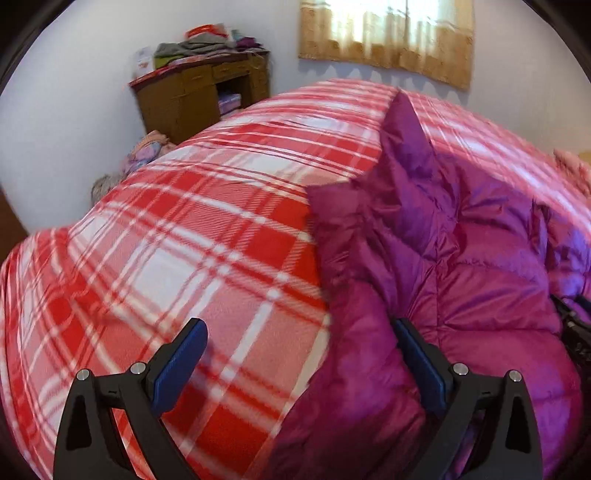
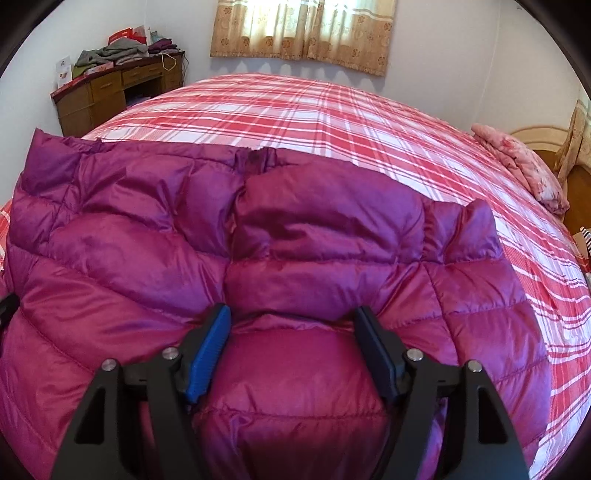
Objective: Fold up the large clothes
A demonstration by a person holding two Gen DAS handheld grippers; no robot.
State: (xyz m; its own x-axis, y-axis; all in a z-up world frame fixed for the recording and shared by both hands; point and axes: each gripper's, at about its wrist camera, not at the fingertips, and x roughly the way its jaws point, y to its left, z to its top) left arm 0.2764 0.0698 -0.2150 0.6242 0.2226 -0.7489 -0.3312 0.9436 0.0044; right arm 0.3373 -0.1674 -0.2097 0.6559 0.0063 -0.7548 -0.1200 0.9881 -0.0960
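Observation:
A magenta quilted down jacket [image 2: 295,240] lies spread on a bed with a red and white plaid cover [image 2: 332,110]. In the right wrist view my right gripper [image 2: 293,321] is open just above the jacket, a puffy fold of it between the fingers but not clamped. In the left wrist view the jacket [image 1: 461,266] fills the right half, one corner raised. My left gripper [image 1: 301,332] is wide open at the jacket's left edge: its right finger [image 1: 417,354] over the jacket, its left finger [image 1: 184,354] over the plaid cover [image 1: 184,240].
A wooden desk [image 2: 110,92] piled with folded clothes stands against the back wall on the left; it also shows in the left wrist view [image 1: 199,92]. A curtained window [image 2: 303,29] is behind the bed. A pink folded cloth [image 2: 524,166] lies at the bed's right edge.

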